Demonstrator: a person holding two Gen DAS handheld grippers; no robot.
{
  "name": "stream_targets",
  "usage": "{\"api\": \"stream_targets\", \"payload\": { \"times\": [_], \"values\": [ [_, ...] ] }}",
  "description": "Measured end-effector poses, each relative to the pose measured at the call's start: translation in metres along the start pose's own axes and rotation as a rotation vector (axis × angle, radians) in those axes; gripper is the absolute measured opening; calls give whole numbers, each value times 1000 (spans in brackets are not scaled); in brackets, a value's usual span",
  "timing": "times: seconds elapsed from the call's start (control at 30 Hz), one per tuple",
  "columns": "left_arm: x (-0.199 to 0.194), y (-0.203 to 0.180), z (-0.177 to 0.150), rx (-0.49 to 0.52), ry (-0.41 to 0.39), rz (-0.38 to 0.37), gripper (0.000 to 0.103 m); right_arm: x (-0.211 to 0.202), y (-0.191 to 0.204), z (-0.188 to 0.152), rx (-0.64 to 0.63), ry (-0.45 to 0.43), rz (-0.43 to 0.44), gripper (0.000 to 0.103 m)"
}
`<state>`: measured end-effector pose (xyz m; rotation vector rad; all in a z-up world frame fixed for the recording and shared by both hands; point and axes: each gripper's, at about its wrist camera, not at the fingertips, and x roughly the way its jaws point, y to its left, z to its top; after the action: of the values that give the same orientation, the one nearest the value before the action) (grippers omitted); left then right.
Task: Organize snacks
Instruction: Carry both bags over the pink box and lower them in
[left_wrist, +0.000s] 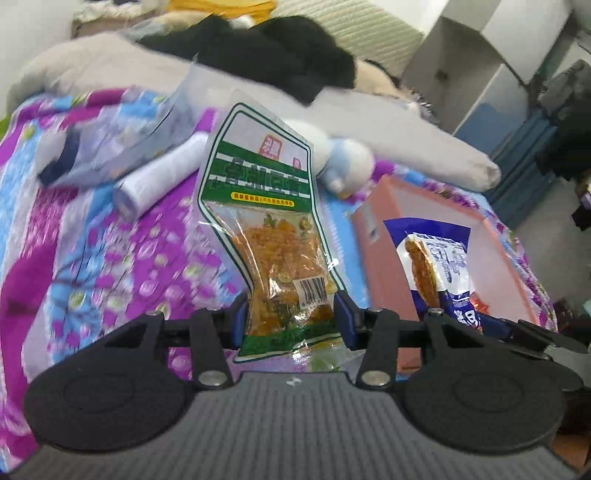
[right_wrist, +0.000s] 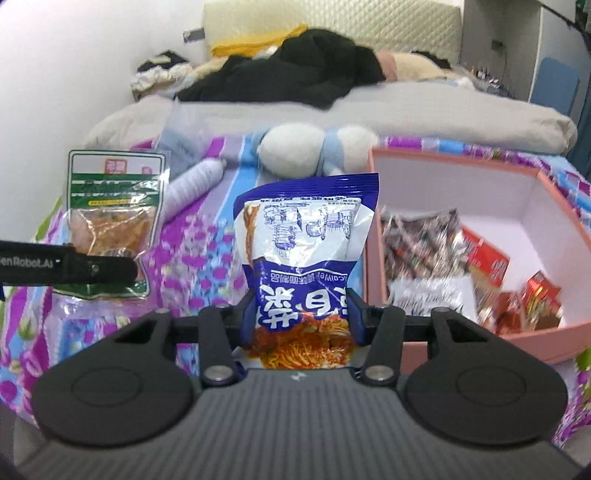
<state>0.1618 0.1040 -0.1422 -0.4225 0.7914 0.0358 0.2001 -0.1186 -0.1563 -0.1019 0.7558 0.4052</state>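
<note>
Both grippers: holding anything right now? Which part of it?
Left gripper clamps the green snack packet near its bottom end. Right gripper clamps the blue-and-white snack bag by its lower part.

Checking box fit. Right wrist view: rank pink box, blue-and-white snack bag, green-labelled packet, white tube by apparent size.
1. pink box
2. blue-and-white snack bag, held in the right gripper, so nearness inflates it
3. green-labelled packet, held in the left gripper
4. white tube, farther back, so its true size is unsure

We note the green packet (left_wrist: 266, 229) has its lower edge hidden behind the left gripper (left_wrist: 291, 317); the blue packet (left_wrist: 439, 266) is part-covered; box contents (right_wrist: 443, 258) are blurred.
</note>
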Motion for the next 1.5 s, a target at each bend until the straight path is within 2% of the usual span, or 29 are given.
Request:
{"api": "stream_targets", "payload": {
  "times": [0.5,0.77,0.93,1.1,1.13,1.27,1.33,1.5],
  "values": [
    [-35,-95,63,145,-134,-103,53,-53,-42,54,45,-161,-31,51],
    [-30,-147,85,207,-151,-170,53,-69,-80,75,74,-234,-85,51],
    [-4,-177,95,235,-135,-186,53,-64,-111,77,102,-250,-130,51],
    [44,-202,104,259,-85,-196,53,-38,-145,77,142,-231,-169,51],
    [56,-202,104,263,-76,-195,50,-34,-151,75,150,-225,-174,51],
    [101,-213,105,270,-21,-197,45,-10,-173,69,179,-190,-199,51],
    [126,-214,104,274,18,-190,39,2,-182,65,191,-172,-203,51],
    [175,-218,96,280,99,-175,39,44,-200,50,219,-87,-226,51]
  ]
}}
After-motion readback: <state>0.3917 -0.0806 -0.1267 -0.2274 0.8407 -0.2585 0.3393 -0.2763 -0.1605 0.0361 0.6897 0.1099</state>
